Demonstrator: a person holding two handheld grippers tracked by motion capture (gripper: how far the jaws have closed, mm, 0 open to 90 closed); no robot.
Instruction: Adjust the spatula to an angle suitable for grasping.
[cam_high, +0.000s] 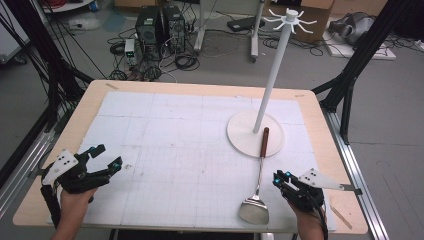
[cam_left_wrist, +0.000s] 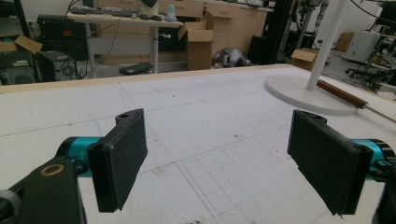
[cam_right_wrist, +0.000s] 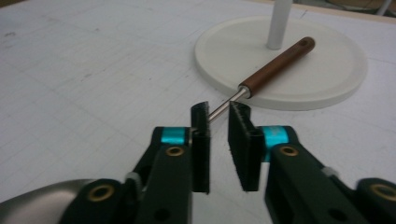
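Observation:
A metal spatula (cam_high: 259, 175) lies on the white gridded mat, blade (cam_high: 254, 211) near the front edge. Its brown handle (cam_high: 264, 141) rests on the round base (cam_high: 240, 132) of a white hook stand (cam_high: 277, 65). My right gripper (cam_high: 282, 175) sits just right of the spatula's shaft, jaws only a narrow gap apart with nothing between them. In the right gripper view the gripper (cam_right_wrist: 218, 112) points along the shaft toward the handle (cam_right_wrist: 275, 65), and the blade (cam_right_wrist: 37, 200) shows at the bottom left. My left gripper (cam_high: 110, 156) rests wide open at the front left, also in its own view (cam_left_wrist: 217, 140).
The wooden table (cam_high: 320, 150) borders the white mat (cam_high: 175, 140). The stand's base (cam_left_wrist: 299, 91) and the spatula handle (cam_left_wrist: 341, 93) lie far right in the left gripper view. Computers, cables and boxes sit on the floor beyond the table's far edge.

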